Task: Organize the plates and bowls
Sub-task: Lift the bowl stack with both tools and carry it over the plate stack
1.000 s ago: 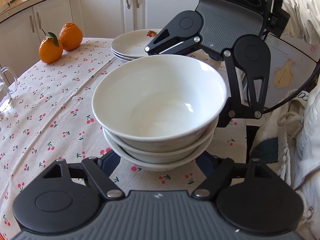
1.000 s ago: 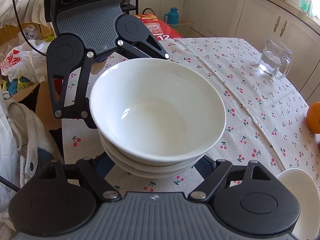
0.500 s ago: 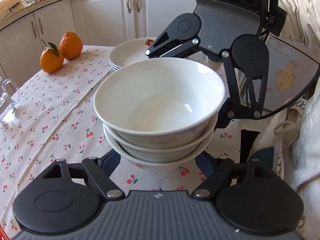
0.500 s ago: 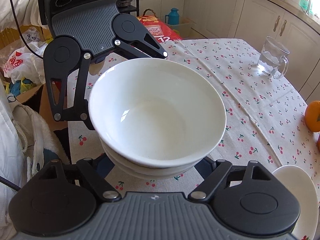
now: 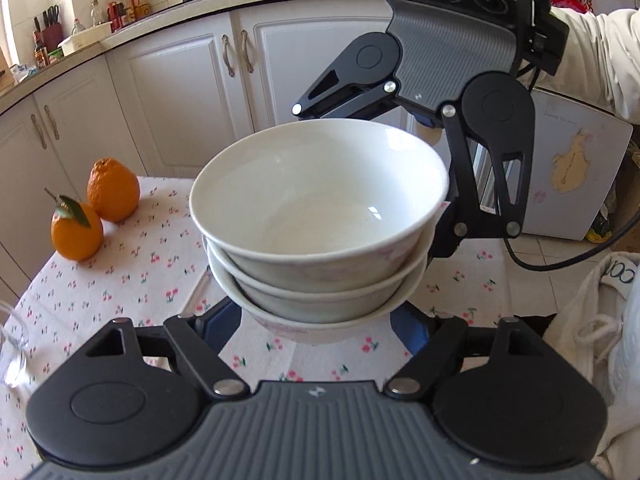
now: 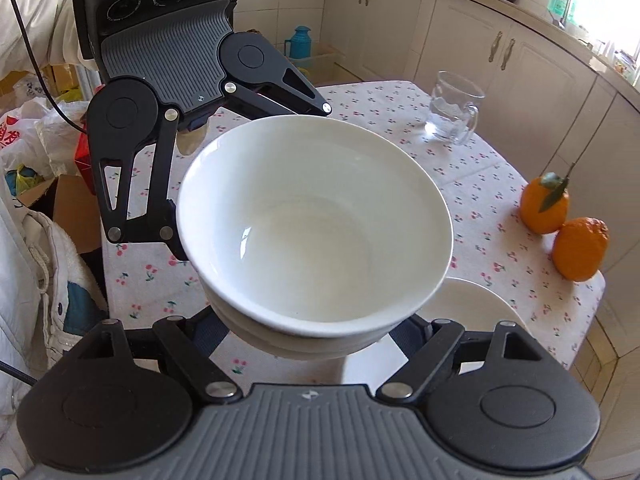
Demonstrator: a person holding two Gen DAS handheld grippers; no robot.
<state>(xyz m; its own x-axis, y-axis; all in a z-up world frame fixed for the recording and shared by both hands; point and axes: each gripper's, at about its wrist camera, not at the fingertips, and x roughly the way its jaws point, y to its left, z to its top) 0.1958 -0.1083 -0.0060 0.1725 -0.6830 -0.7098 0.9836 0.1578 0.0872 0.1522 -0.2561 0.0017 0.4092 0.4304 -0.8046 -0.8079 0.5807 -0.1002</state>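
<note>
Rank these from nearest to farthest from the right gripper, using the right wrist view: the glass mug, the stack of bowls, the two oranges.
1. Stack of bowls: right between the right gripper fingers, centre of view.
2. Two oranges: on the table edge, off to the right.
3. Glass mug: far side of the table, upper right.
</note>
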